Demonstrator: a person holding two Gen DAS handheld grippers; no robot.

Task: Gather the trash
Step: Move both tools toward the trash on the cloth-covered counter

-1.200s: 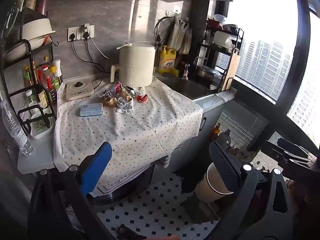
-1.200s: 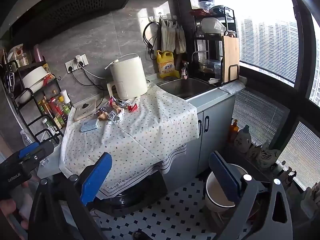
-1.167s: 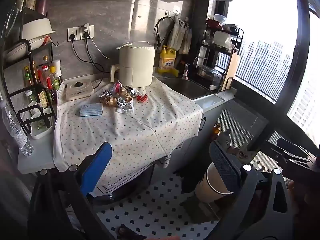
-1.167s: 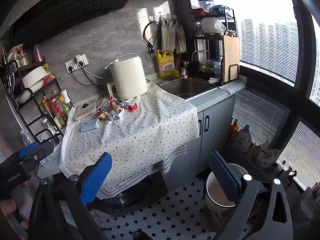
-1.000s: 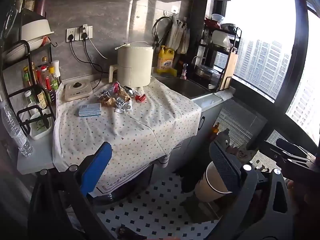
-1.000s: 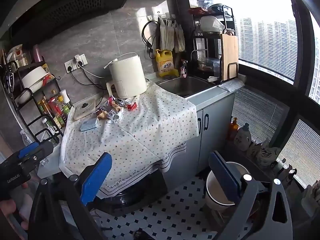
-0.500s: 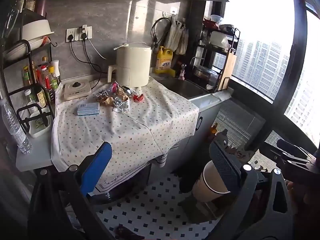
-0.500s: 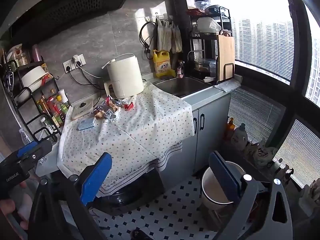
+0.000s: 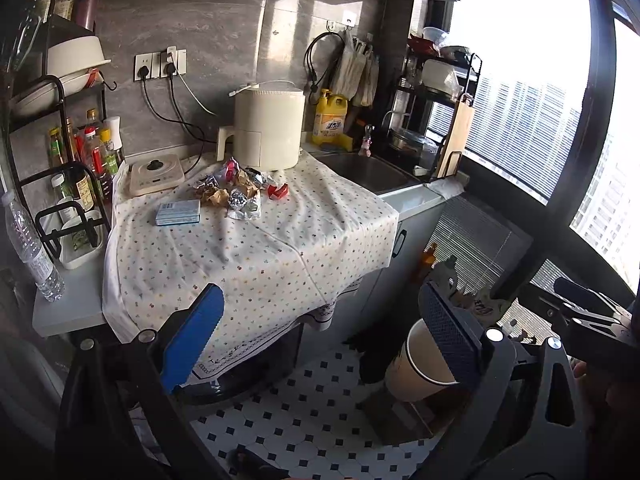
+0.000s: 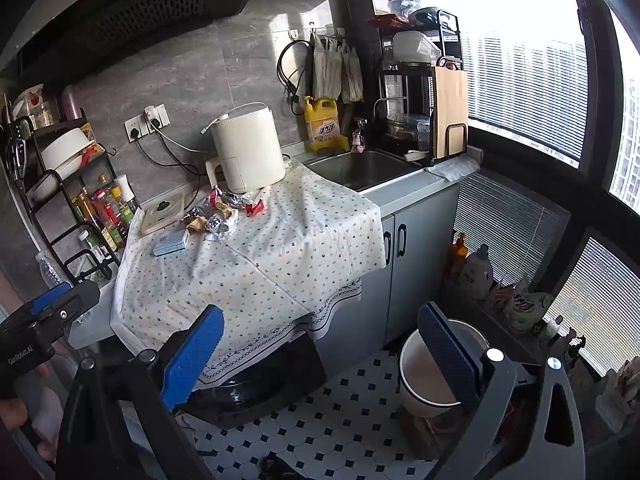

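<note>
A heap of crumpled wrappers and foil (image 9: 236, 190) lies on the dotted cloth (image 9: 260, 248) in front of a cream appliance (image 9: 268, 130); it also shows in the right wrist view (image 10: 218, 212). A blue box (image 9: 178, 212) lies left of the heap. A round paper bin (image 10: 424, 376) stands on the floor at the right, also in the left wrist view (image 9: 416, 364). My left gripper (image 9: 324, 340) is open and empty, well back from the counter. My right gripper (image 10: 320, 344) is open and empty, above the floor.
A sink (image 10: 360, 166) and dish rack (image 10: 424, 100) lie right of the cloth. A bottle rack (image 9: 76, 152) and a water bottle (image 9: 30, 244) stand at the left. Grey cabinets (image 10: 404, 256) and tiled floor (image 10: 340, 420) are below. Bottles (image 10: 476, 268) line the window sill.
Both grippers have drawn back slightly from the counter and risen a little; the scene appears a bit farther away. Nothing on the cloth has moved.
</note>
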